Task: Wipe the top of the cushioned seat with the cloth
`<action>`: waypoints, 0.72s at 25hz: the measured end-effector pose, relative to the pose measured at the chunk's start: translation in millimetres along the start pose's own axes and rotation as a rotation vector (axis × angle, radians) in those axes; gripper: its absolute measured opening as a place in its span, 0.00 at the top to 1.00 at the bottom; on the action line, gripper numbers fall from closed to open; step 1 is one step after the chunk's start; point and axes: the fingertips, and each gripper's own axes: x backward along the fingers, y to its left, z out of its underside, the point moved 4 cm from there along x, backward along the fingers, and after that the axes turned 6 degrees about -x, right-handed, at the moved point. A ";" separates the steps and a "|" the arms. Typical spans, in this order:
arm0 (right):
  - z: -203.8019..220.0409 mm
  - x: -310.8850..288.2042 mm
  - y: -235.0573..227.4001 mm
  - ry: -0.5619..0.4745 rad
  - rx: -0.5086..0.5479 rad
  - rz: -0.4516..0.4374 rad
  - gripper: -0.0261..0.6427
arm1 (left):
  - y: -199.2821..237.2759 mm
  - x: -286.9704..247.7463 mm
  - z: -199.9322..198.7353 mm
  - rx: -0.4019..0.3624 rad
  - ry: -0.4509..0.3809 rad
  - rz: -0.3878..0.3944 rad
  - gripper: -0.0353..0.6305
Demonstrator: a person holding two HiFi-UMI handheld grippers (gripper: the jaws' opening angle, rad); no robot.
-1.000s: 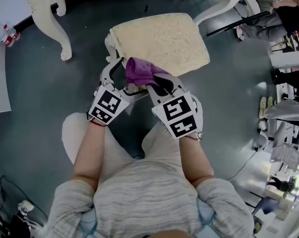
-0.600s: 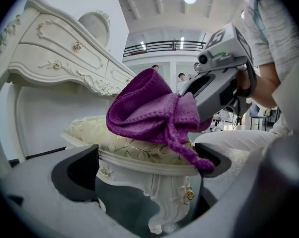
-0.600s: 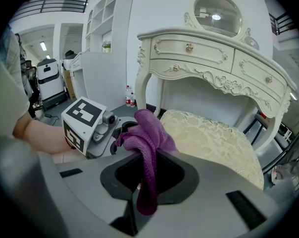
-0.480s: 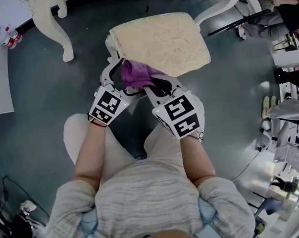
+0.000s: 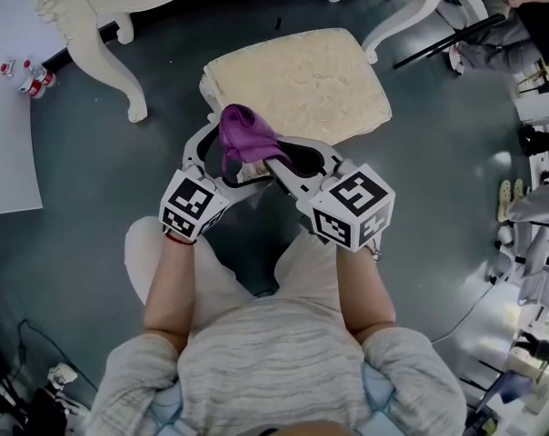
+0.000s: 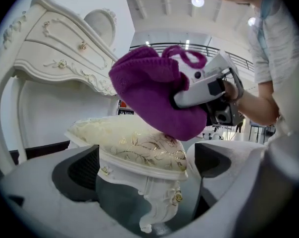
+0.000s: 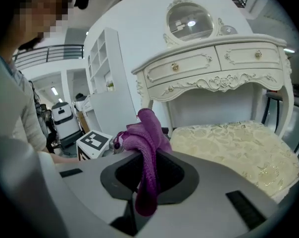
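The cushioned seat point(image 5: 297, 82) is a cream and gold stool on white carved legs, just ahead of my knees. A purple cloth point(image 5: 244, 134) hangs bunched over its near left corner, and my right gripper point(image 5: 276, 159) is shut on it. From the right gripper view the cloth point(image 7: 148, 155) drapes down between the shut jaws, with the cushion point(image 7: 238, 150) beyond to the right. My left gripper point(image 5: 213, 158) stands open and empty beside the cloth. Its own view frames the stool's corner point(image 6: 139, 150) between the jaws, with the cloth point(image 6: 154, 95) just above the cushion.
A white carved dressing table point(image 7: 214, 66) with drawers and a round mirror stands behind the stool; one leg point(image 5: 120, 66) is at the left. Small bottles point(image 5: 34, 75) lie by a white mat point(image 5: 2, 143). A seated person point(image 5: 520, 7) is at the far right.
My right gripper has turned and drawn back slightly, carrying the cloth left towards the cushion's near left corner. The left gripper has stayed open close beside it.
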 end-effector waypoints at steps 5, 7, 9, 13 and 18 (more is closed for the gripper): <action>-10.9 15.4 -15.0 -0.110 -0.056 -0.031 0.88 | 6.8 14.0 -25.5 0.027 -0.068 -0.024 0.06; -15.2 25.8 -26.9 -0.158 -0.071 -0.008 0.88 | 11.4 18.5 -39.0 0.006 -0.084 -0.037 0.06; -19.7 37.8 -41.3 -0.209 -0.088 0.020 0.88 | 19.4 21.8 -53.1 -0.019 -0.097 -0.054 0.06; -28.4 61.7 -70.2 -0.309 -0.112 0.054 0.88 | 35.3 19.5 -76.9 -0.068 -0.107 -0.061 0.07; -31.6 94.4 -103.4 -0.408 -0.137 0.107 0.88 | 34.4 4.7 -92.7 -0.090 -0.104 -0.037 0.10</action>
